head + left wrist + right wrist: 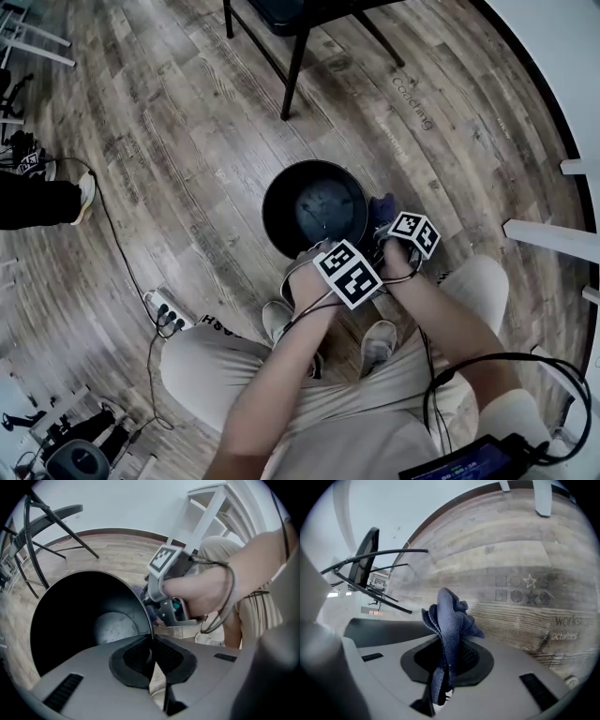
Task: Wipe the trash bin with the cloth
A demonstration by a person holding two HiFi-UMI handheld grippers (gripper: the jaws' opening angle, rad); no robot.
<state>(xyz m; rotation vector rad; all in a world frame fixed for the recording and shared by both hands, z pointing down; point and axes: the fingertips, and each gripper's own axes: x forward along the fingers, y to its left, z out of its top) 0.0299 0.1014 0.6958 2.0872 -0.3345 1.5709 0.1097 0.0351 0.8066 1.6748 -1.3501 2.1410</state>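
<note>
Clamping trash bin (275, 230) rim, left gripper (151, 641); right gripper (448, 654) pinches cloth (450, 616) (bin floor seemingly smudged).

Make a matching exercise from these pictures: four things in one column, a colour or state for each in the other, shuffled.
1 left gripper
2 right gripper
3 trash bin
4 power strip

A white, lying on the floor
B shut on the blue cloth
C black and round
D shut on the trash bin's rim

Pairs: 1-D, 2-B, 3-C, 4-A
</note>
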